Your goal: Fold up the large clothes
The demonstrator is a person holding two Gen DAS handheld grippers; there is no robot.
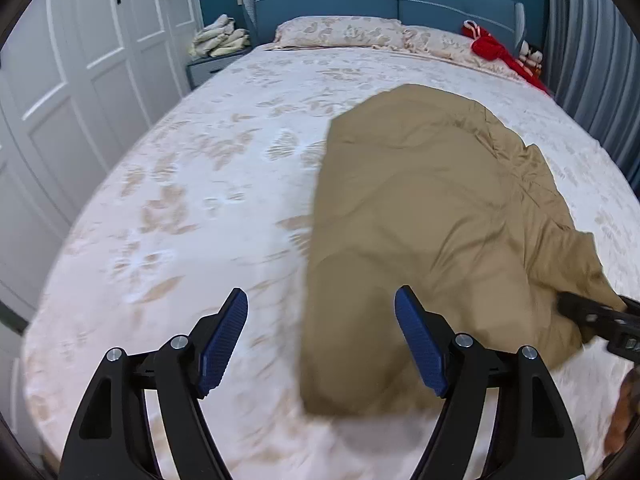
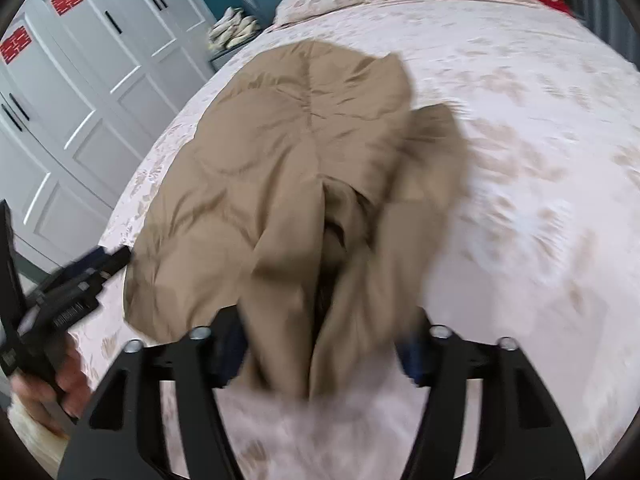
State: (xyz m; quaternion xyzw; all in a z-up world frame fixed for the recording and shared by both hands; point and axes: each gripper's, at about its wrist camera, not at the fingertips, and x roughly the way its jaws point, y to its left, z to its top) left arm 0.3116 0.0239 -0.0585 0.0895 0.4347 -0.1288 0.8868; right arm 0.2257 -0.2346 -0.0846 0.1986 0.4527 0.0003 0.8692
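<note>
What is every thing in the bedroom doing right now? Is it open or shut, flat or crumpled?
Left gripper: open, holding nothing.
Right gripper: fingers wide apart, tan cloth bunched between them; grip unclear.
Tan garment: lying on the bed, crumpled on its right side.
Wardrobe doors: shut.
Pillows: lying flat at the headboard.
Red cloth: bunched by the pillows.

garment (image 1: 432, 216): we see it lying on the bed (image 1: 192, 184), right of centre
pillows (image 1: 360, 34): at the bed's far end
wardrobe (image 1: 80, 60): left of the bed
</note>
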